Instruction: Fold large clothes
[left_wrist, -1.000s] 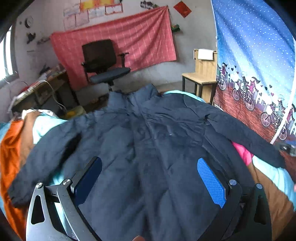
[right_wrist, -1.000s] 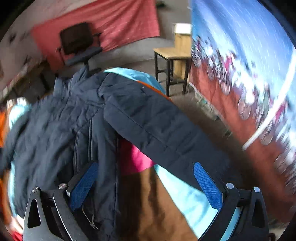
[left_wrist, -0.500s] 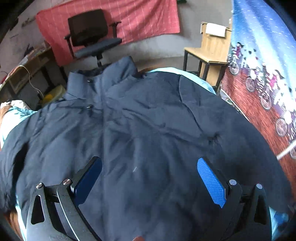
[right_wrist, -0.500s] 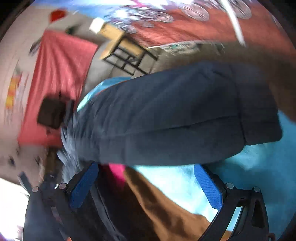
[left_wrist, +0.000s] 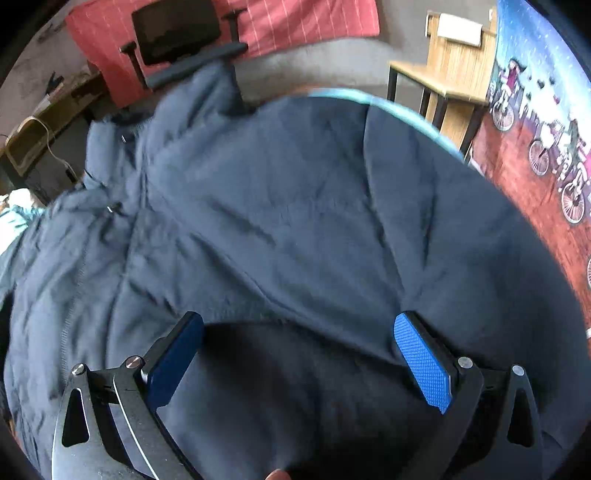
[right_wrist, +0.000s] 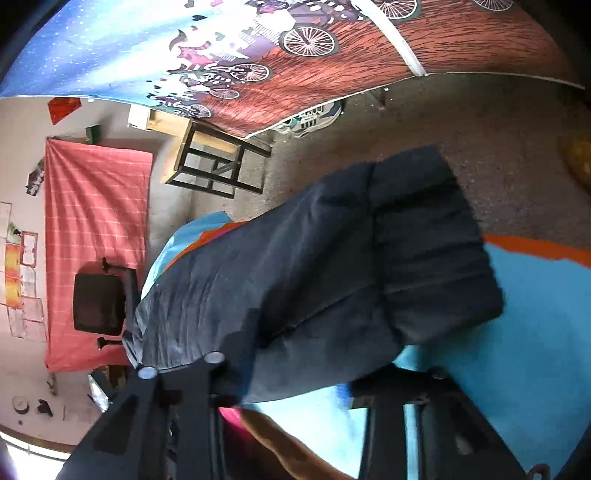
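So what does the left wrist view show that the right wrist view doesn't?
Only the left wrist view: the jacket's front body and collar, with the left claw wide open above it.

Only the right wrist view: the jacket's sleeve lying over the turquoise cover, sneakers on the floor, and the right claw closing with the sleeve between its jaws.

Both: the jacket, office chair, wooden table and bicycle-print cloth.
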